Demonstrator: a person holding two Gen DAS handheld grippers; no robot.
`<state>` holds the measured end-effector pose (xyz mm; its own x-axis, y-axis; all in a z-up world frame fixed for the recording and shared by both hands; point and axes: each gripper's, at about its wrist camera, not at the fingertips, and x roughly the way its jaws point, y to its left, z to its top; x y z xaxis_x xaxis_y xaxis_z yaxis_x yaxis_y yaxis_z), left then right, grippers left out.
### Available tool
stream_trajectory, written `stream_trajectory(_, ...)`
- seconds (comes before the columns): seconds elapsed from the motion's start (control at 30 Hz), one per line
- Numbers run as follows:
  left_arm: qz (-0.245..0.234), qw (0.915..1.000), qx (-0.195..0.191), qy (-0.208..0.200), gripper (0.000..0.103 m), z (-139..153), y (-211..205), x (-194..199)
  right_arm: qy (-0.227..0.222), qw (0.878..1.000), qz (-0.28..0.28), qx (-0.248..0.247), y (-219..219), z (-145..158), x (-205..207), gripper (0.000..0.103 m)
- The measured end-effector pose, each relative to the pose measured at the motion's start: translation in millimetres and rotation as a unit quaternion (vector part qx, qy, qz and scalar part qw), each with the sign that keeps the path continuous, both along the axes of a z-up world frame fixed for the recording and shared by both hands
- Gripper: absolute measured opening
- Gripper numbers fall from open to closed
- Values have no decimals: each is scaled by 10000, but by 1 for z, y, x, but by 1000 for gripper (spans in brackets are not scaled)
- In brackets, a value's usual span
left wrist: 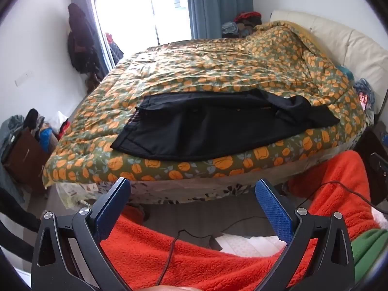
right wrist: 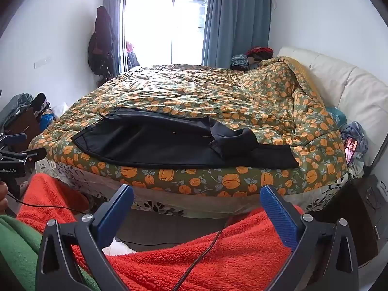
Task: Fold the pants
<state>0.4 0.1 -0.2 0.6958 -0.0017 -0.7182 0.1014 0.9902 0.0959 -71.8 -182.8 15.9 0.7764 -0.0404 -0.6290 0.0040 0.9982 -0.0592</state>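
Your black pants (left wrist: 194,131) lie flat across the middle of the frame, long axis left to right, waistband left, legs bunched at right, along the near edge of the orange-flowered quilt (left wrist: 218,72). Both your left gripper (left wrist: 192,189) and right gripper (right wrist: 196,195) hover spread wide, empty, window (right wrist: 165,24) bright behind.
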Motion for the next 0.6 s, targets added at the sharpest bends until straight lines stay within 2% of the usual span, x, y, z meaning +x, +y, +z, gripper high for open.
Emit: stream_trajectory(0.6, -49, 10000, 36, 27, 103, -7, -2, -1, -61, 10000, 8, -30, 1, -3, 1, 103)
